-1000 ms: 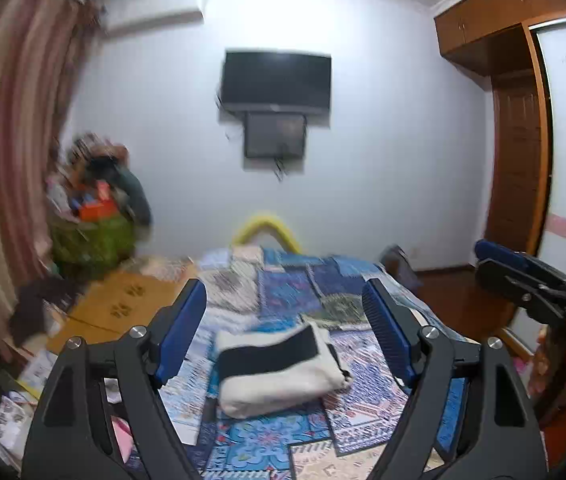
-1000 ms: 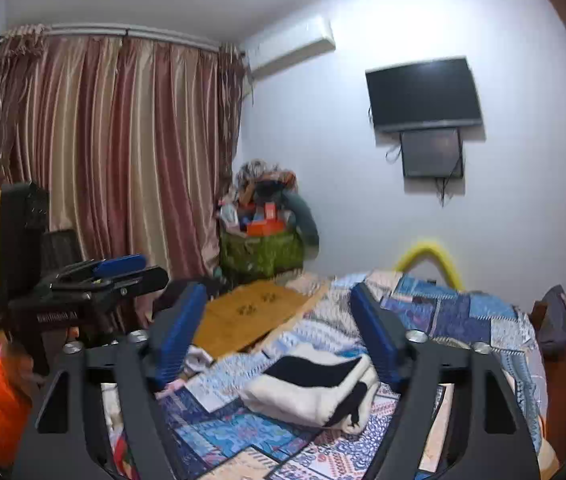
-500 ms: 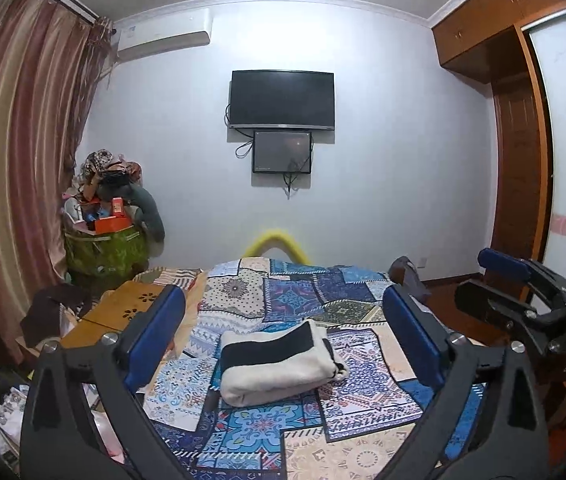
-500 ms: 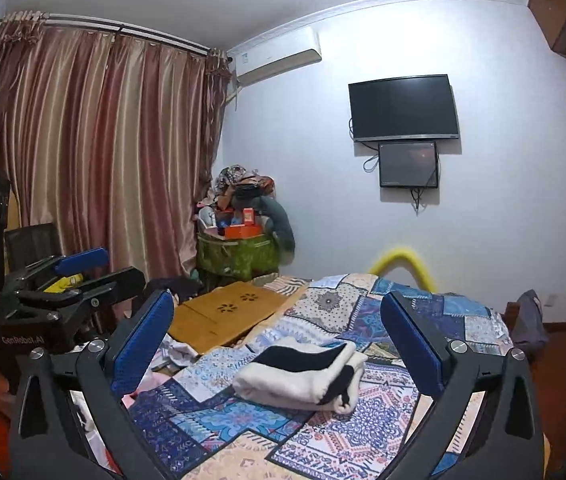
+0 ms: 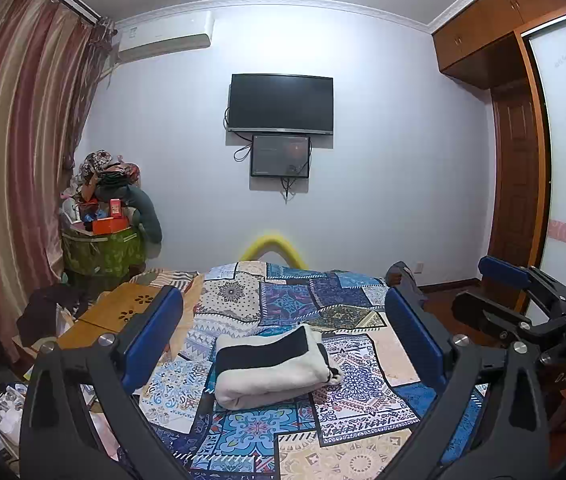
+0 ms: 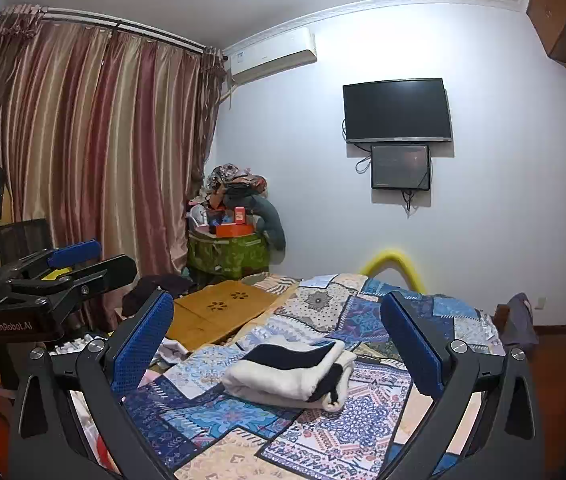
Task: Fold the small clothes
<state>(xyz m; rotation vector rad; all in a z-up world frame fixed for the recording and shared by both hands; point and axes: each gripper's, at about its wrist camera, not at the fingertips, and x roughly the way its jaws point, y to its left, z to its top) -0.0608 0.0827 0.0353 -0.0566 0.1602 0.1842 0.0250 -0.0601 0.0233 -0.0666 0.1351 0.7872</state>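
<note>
One bed [image 5: 367,416] fills the lower middle of both views, spread with one patchwork cover of blue, white and tan panels. One striped curtain [image 6: 83,152] hangs along the window side. One wardrobe [image 5: 495,36] of orange-brown wood stands at the far right in the left wrist view. On the far wall hangs one dark TV [image 5: 281,103], with one smaller screen [image 5: 280,156] just below it, and one air conditioner [image 6: 273,56] high by the curtain rod. In the corner sits one green bin [image 6: 227,256] heaped with clutter. One low wooden tabletop [image 6: 219,312] with two flower cut-outs lies beside the bed.

One folded garment [image 5: 271,368], white with a black band, rests on the cover near the middle of the bed, apart from both claws. From the right wrist view its folded edge [image 6: 291,376] faces the camera.

There are two claws. The left claw [image 5: 283,344] stands wide, nothing between its blue pads, the garment well beyond them. The right claw [image 6: 279,344] is likewise wide and empty. Each shows at the edge of the other's view: the right one [image 5: 503,292] at the right, the left one [image 6: 71,264] at the left.
</note>
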